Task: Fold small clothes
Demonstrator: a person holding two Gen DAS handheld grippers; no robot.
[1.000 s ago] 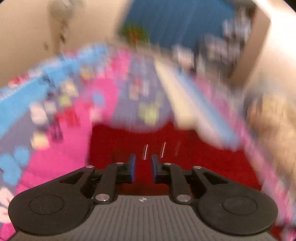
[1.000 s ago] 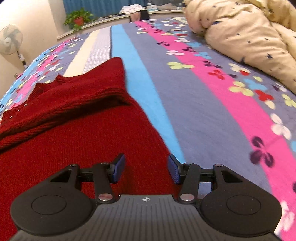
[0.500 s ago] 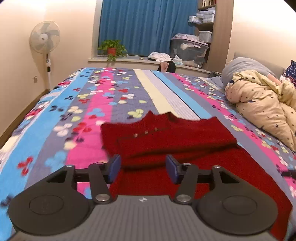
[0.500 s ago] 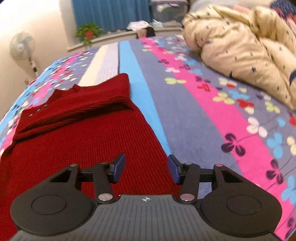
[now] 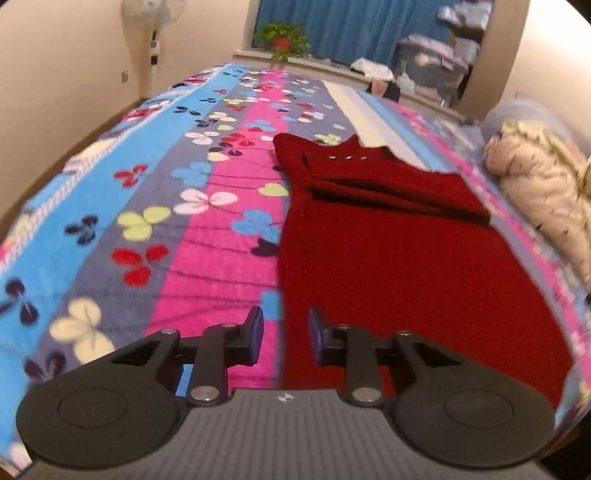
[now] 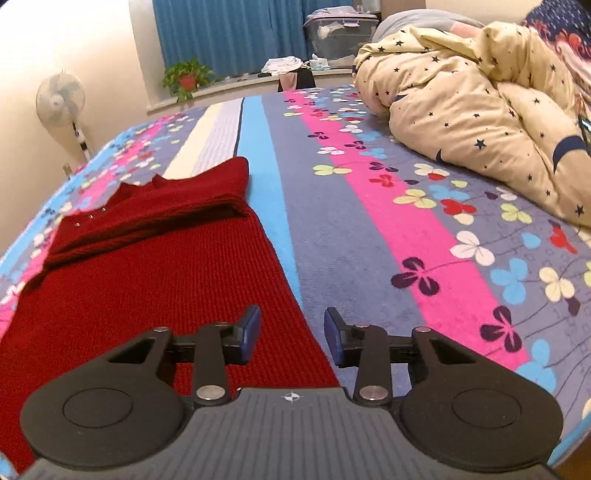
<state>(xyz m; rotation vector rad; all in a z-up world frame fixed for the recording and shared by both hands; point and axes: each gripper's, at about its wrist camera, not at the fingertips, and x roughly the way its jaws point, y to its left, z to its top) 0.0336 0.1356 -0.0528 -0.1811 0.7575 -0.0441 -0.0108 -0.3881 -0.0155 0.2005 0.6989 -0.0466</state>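
A dark red knitted sweater (image 5: 399,251) lies flat on the striped flowered bedspread (image 5: 147,206), its sleeves folded across the chest at the far end. My left gripper (image 5: 285,332) hovers over the sweater's near left edge, jaws closing, nothing pressed between them. From the right wrist, the sweater (image 6: 147,280) fills the left half. My right gripper (image 6: 291,330) hangs above its near right edge, jaws closing, with only air between the pads.
A crumpled cream quilt with stars (image 6: 480,103) lies on the bed's right side. A standing fan (image 6: 61,99) is by the left wall. A potted plant (image 6: 186,77) and storage boxes (image 6: 340,26) sit along the window ledge before blue curtains.
Both grippers have pulled back toward the sweater's near hem and risen a little. The left one swung toward the left edge, its jaws widening then narrowing. The right jaws have narrowed.
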